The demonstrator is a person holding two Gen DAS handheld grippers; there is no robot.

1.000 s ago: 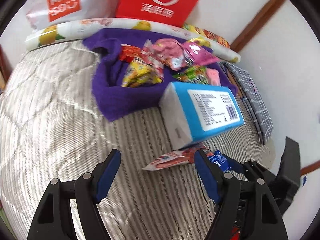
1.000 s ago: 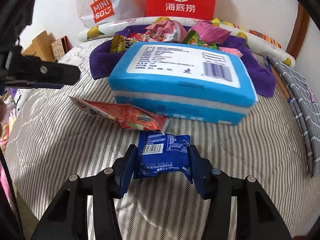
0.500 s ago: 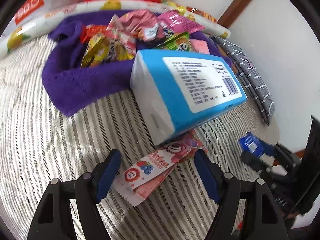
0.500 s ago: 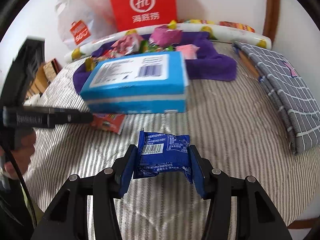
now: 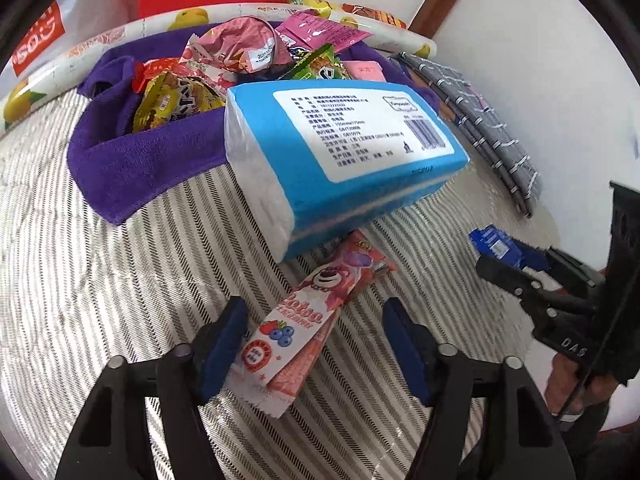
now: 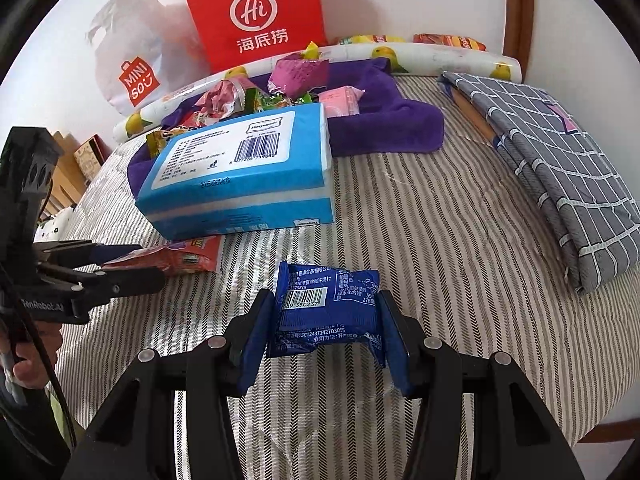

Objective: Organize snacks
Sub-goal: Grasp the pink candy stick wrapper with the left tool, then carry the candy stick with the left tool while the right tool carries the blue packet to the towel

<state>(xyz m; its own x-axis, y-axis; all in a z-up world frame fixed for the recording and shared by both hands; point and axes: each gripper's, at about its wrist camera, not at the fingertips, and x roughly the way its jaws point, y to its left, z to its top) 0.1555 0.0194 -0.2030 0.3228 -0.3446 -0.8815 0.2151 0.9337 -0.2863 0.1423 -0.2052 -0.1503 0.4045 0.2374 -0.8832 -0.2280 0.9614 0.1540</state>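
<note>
A long pink snack packet (image 5: 304, 320) lies on the striped bed cover, its far end tucked under a blue tissue pack (image 5: 344, 152). My left gripper (image 5: 316, 344) straddles the packet's near end. Its jaws are closing, and the right pad is still clear of the packet. My right gripper (image 6: 324, 336) is shut on a small blue snack packet (image 6: 328, 312) and holds it just above the cover. The left wrist view shows that blue packet (image 5: 496, 242) at the far right. A purple towel (image 5: 132, 168) behind the tissue pack holds several loose snacks.
A red paper bag (image 6: 256, 16) and a white MINISO bag (image 6: 132, 72) lean on the wall behind a fruit-print roll (image 6: 440, 56). A folded grey checked cloth (image 6: 560, 168) lies at the right. Bare striped cover (image 6: 420, 240) spreads in front of the towel.
My left gripper has come down over the pink packet, which now lies between narrower jaws. My right gripper has carried the blue packet away from the tissue pack, toward the right.
</note>
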